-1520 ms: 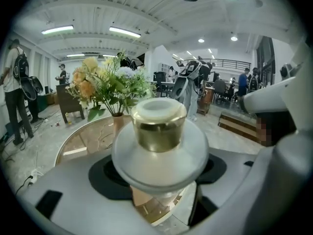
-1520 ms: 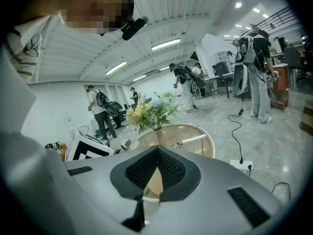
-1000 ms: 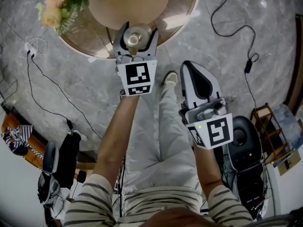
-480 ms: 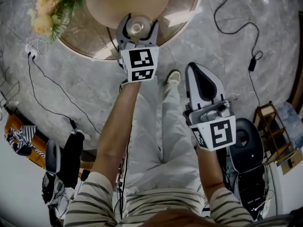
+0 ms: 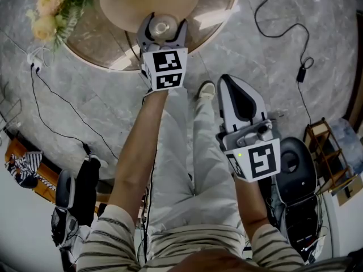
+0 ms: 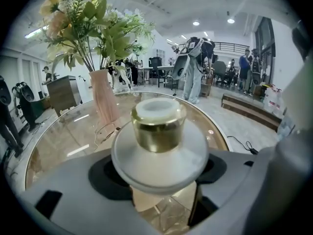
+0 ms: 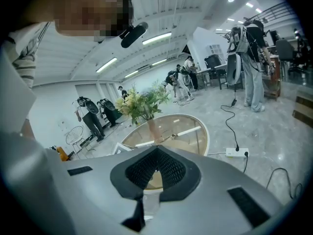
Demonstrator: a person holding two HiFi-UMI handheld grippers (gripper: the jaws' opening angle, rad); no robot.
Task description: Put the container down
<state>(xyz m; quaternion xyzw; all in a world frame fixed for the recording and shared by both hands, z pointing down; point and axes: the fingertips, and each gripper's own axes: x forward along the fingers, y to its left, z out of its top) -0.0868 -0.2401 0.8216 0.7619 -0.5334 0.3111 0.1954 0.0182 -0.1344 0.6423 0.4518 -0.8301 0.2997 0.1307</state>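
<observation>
The container [image 5: 163,27] is a pale round jar with a gold collar and a white cap [image 6: 159,124]. My left gripper [image 5: 164,22] is shut on it, a jaw on either side, the jar's wide shoulder resting between the dark pads. It hangs over the near edge of the round glass table [image 5: 218,7], low above the top [image 6: 68,141]. My right gripper [image 5: 241,92] hangs apart to the right, over the floor by the person's leg. Its dark ribbed pads [image 7: 166,168] meet with nothing between them.
A pink vase of yellow flowers [image 5: 48,10] stands on the table's left side [image 6: 102,99]. Cables [image 5: 281,33] trail over the grey stone floor. A black case [image 5: 295,171] and a wooden rack [image 5: 323,149] stand at the right. People stand far off [image 6: 195,67].
My left gripper, with the container in it, has moved away from the person and sunk toward the tabletop. The right gripper has stayed where it was.
</observation>
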